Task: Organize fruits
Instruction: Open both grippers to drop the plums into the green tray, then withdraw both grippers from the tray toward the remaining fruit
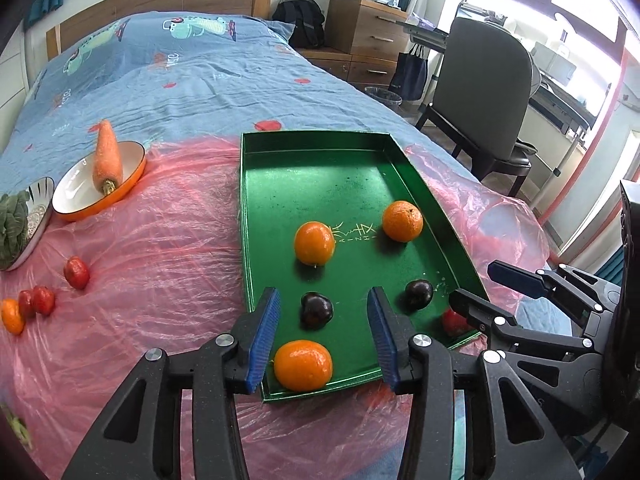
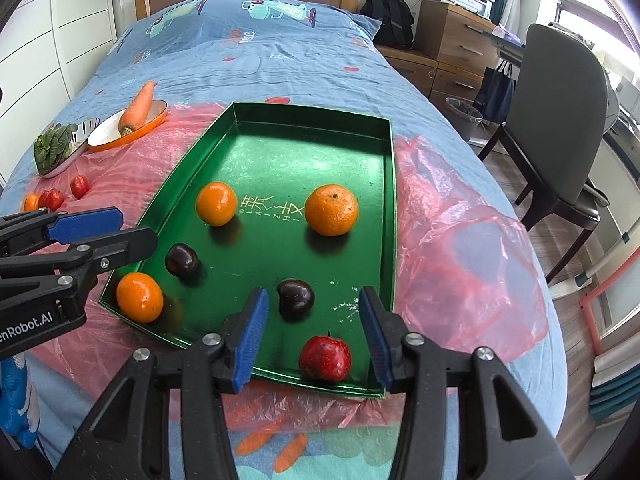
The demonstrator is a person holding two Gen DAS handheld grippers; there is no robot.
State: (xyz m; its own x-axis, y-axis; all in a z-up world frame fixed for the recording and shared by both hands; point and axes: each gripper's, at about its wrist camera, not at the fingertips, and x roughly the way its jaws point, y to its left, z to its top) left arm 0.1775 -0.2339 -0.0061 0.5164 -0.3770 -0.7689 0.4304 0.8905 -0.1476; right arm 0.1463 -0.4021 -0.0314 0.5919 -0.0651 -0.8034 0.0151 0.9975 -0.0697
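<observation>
A green tray (image 1: 340, 184) (image 2: 288, 148) lies on pink plastic on the bed. In it are three oranges (image 1: 303, 365) (image 1: 314, 243) (image 1: 402, 221), two dark plums (image 1: 316, 310) (image 1: 419, 294) and a red apple (image 2: 325, 358). My left gripper (image 1: 325, 294) hangs open over the tray's near left corner, above one orange (image 2: 140, 297) and a plum (image 2: 182, 260), holding nothing. My right gripper (image 2: 314, 294) stands open over the near right corner, with the apple and the other plum (image 2: 295, 298) below its fingers, untouched. Each gripper also shows in the other's view, right gripper (image 1: 476, 284) and left gripper (image 2: 135, 225).
Left of the tray on the plastic lie three small red fruits (image 1: 77, 273) and a small orange (image 1: 12, 316). Behind them an orange-rimmed bowl (image 1: 120, 196) holds a carrot (image 1: 107, 158), beside a bowl of greens (image 1: 16, 224). A chair (image 2: 560, 128) stands past the bed's right edge.
</observation>
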